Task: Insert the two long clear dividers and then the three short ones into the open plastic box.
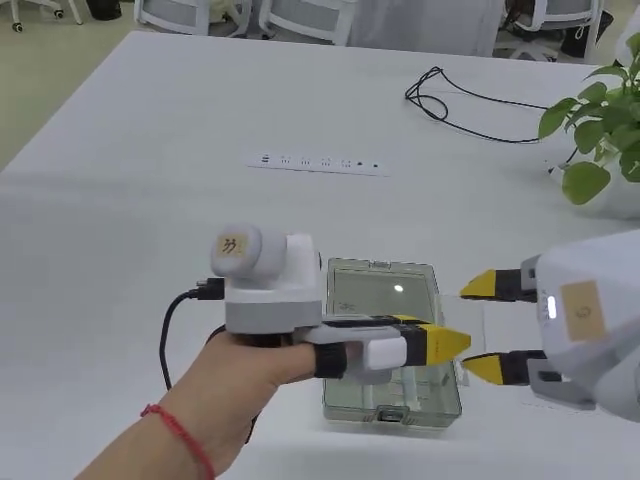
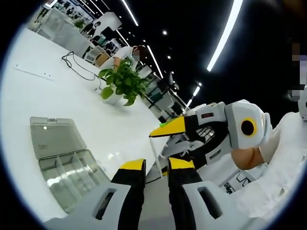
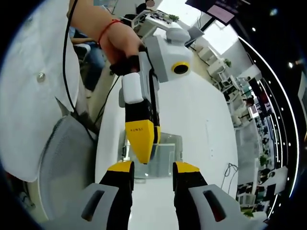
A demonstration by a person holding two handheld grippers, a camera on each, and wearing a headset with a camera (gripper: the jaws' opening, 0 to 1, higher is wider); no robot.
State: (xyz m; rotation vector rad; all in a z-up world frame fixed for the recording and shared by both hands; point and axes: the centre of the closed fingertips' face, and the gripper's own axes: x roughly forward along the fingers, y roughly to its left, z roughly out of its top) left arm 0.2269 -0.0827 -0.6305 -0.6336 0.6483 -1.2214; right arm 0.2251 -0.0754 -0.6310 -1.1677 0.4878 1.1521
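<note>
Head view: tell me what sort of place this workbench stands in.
Most likely an open-plan office: a big white table with a power strip on it, office chairs along its far side, and a potted plant near its right edge.

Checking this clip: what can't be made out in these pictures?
Head view: the left gripper covers the middle of the box, so the pieces inside cannot be counted.
Left gripper view: a clear divider shows as a faint edge beyond the jaws; whether it is gripped is unclear.
Head view: the right gripper is cut off by the right edge.
</note>
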